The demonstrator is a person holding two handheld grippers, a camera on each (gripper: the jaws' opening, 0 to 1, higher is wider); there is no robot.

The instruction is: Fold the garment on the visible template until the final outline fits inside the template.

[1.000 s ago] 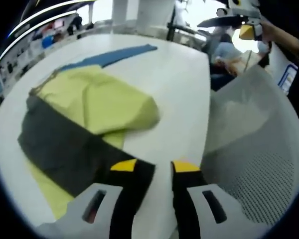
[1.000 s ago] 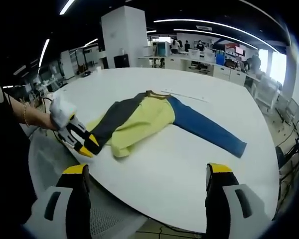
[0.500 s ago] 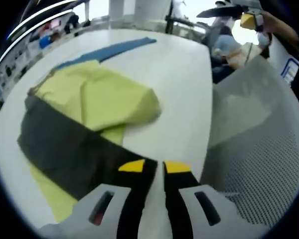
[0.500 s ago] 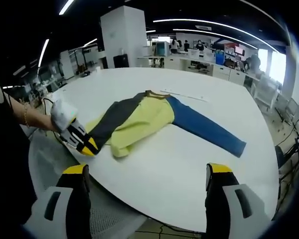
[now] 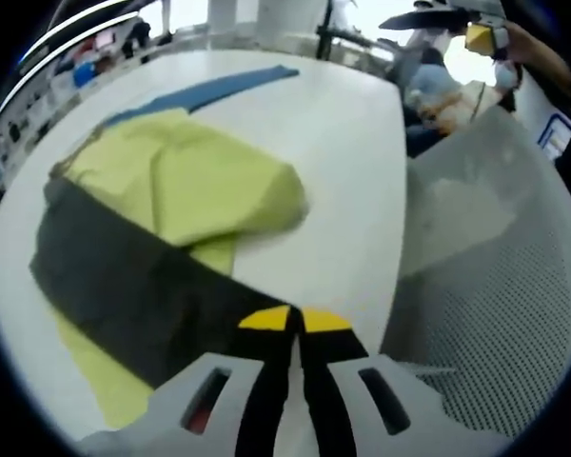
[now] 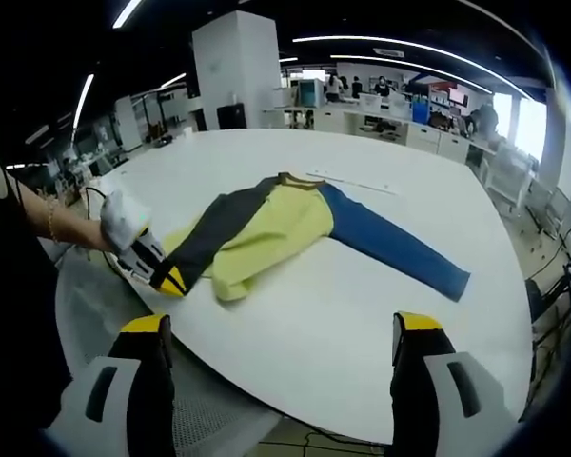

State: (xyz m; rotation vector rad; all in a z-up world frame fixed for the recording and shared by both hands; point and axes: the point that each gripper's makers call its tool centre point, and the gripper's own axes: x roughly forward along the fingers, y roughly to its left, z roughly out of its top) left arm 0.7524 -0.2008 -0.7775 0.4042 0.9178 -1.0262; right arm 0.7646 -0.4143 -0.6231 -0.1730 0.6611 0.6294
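Garment position decides the coming move: the colour-block top (image 6: 295, 233) lies spread on the round white desk (image 6: 362, 324), its long axis running from the dark grey sleeve (image 5: 143, 295) at about 8 o'clock in the right gripper view, through the folded yellow body (image 5: 195, 181), out to the blue sleeve (image 6: 395, 248) at about 3 o'clock. The left hand-held gripper (image 5: 295, 321) sits at the near desk edge right at the grey sleeve's end, jaws pressed together with yellow tips meeting; the sleeve edge appears pinched between them, though the cloth at the very tips cannot be made out. From the right gripper view, that same left hand-held gripper (image 6: 162, 271) shows at 9 o'clock, held by a person's hand. The right hand-held gripper (image 6: 278, 328) hangs well back from the desk, jaws spread wide and holding nothing, with the blue sleeve far ahead toward 1 o'clock. So the left hand is much nearer the garment. No template outline can be made out on the desk. No containers are present; a white mesh chair (image 5: 485, 305) stands just beside the desk.
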